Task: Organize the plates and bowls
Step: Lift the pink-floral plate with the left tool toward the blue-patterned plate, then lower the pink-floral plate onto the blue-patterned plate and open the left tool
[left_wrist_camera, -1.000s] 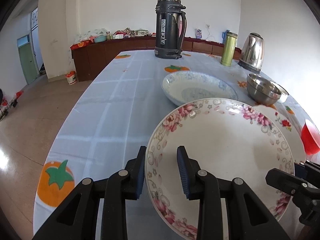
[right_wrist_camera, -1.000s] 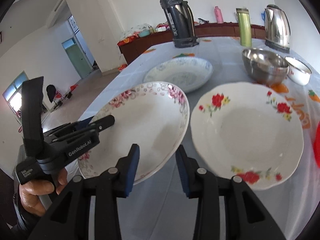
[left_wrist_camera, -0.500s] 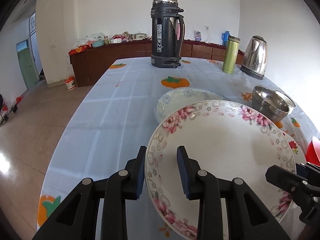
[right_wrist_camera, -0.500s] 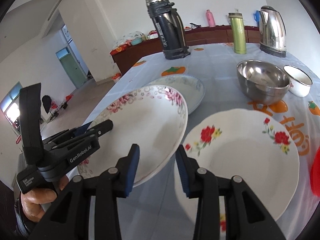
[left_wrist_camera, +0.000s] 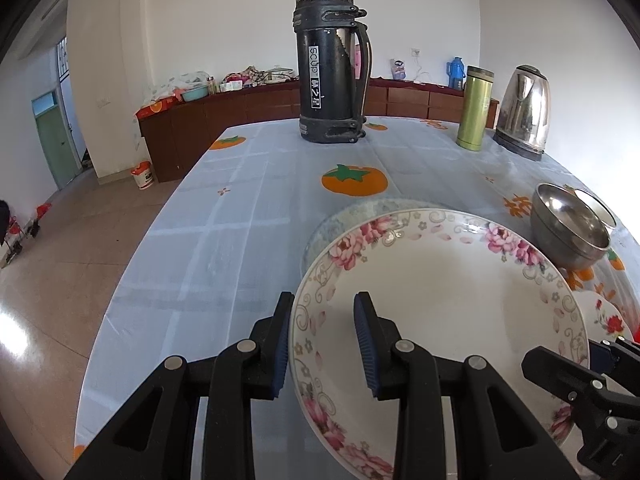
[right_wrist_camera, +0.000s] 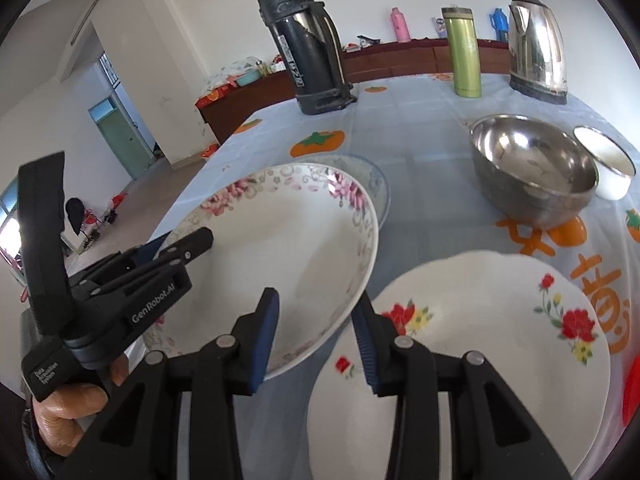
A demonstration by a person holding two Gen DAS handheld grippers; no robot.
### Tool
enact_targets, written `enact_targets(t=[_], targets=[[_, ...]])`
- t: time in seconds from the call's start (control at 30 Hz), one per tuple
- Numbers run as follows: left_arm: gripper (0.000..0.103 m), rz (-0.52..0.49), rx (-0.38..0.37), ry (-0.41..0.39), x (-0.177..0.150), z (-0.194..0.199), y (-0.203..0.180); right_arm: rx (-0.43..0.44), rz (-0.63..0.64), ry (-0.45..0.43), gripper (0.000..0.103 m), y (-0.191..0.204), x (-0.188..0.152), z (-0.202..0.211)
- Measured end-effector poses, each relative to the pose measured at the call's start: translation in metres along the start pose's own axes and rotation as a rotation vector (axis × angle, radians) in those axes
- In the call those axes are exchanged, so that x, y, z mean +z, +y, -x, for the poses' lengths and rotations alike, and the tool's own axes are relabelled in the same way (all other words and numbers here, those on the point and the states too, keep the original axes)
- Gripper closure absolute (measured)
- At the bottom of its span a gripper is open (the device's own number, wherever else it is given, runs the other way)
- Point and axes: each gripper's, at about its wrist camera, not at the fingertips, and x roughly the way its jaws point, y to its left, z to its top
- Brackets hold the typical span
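Glossy tablecloth (left_wrist_camera: 248, 216) | round glazed pink-floral plate (left_wrist_camera: 440, 300) | both fingers clamping its rim

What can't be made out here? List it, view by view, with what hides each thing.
- Blue-patterned plate: left wrist view, mostly behind the held pink-flowered plate; its centre is unseen.
- Red object: right wrist view, cut by the frame edge; unidentifiable.
- Red-flowered plate: near rim hidden behind the right gripper.
- Small white bowl: left wrist view, largely behind the steel bowl.
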Motion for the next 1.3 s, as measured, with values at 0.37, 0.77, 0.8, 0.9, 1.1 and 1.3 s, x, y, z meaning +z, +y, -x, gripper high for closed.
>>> enact_targets(t=[0.37, 0.77, 0.8, 0.9, 1.1, 1.3], targets=[[0.070, -0.017, 0.026, 0.001, 0.013, -0.018, -0.008, -0.027, -0.023, -0.015, 0.063, -0.007, 0.015, -0.012], [0.070, -0.023, 0.050, 0.038, 0.020, -0.035, -0.013, -0.019, -0.085, 0.017, 0.060, -0.013, 0.027, -0.021], [0.070, -0.023, 0.050, 0.044, 0.020, -0.037, -0.014, -0.021, -0.087, 0.020, 0.060, -0.012, 0.028, -0.022], [0.070, -0.035, 0.061, 0.041, 0.022, -0.039, -0.015, -0.026, -0.090, 0.049, 0.059, -0.012, 0.029, -0.030], [0.068, -0.056, 0.068, 0.031, 0.023, -0.042, -0.017, -0.037, -0.087, 0.063, 0.055, -0.011, 0.032, -0.034], [0.053, -0.051, 0.095, 0.017, 0.020, -0.038, -0.013, -0.063, -0.075, -0.011, 0.054, -0.009, 0.032, -0.023]])
